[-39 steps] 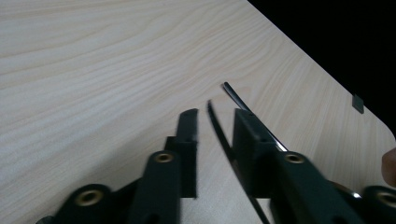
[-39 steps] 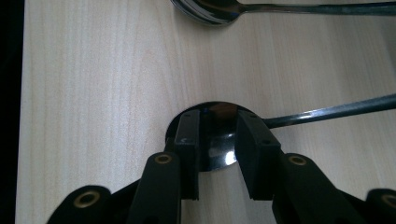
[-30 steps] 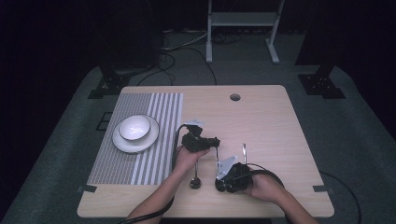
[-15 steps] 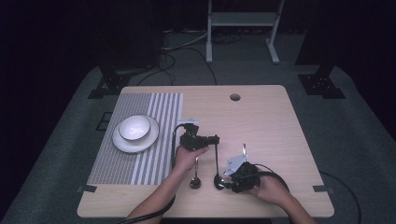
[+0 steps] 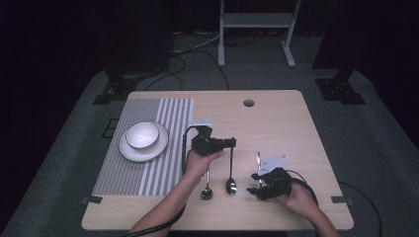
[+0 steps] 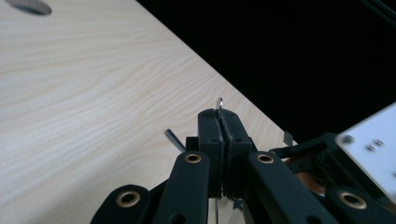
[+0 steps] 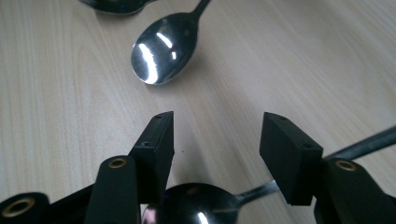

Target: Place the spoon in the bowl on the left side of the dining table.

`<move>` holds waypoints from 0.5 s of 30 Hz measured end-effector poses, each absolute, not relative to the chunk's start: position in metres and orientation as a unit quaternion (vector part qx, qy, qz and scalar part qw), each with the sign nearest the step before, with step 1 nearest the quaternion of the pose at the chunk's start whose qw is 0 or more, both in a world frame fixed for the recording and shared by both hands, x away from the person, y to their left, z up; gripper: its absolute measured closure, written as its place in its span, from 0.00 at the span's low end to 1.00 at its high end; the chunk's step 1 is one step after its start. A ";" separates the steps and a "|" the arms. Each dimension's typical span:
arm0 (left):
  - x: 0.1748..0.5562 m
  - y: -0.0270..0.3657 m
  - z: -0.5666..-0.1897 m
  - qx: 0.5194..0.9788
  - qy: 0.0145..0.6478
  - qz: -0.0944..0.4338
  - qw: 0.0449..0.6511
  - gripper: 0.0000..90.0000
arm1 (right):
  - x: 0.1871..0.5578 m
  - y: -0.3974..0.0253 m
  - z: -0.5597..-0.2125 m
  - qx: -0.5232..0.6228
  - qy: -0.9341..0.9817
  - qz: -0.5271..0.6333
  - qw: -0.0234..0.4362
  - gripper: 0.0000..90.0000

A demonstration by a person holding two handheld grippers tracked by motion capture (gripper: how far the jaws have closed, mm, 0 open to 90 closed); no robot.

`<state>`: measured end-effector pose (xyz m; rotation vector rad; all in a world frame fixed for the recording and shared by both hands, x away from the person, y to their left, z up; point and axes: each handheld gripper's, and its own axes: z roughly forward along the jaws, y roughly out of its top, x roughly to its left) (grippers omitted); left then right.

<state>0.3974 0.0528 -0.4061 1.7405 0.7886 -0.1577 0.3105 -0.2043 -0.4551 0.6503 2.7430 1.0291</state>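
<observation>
Bowl (image 5: 142, 135) on plate (image 5: 157, 148), spoons (image 5: 230, 185) right.

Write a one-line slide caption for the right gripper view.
Open right gripper poised over a spoon on the wooden table, another spoon ahead.

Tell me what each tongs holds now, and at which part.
The left tongs are shut on a spoon at the top end of its handle. The right tongs are open and hold nothing.

the high view looks down and forward over the whole table (image 5: 276, 113); both gripper views sit low and close to its wood – the right one shares the middle spoon (image 5: 230, 183) (image 7: 161, 53)
</observation>
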 end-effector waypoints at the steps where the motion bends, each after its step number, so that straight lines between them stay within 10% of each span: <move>1: 0.397 0.053 -0.404 0.745 0.334 -0.064 0.574 0.99 | 0.311 -0.206 -0.455 0.220 0.910 0.344 0.072 0.46; 15: 0.398 0.074 -0.379 0.749 0.328 -0.031 0.576 0.99 | 0.314 -0.227 -0.455 0.261 0.891 0.366 0.070 0.35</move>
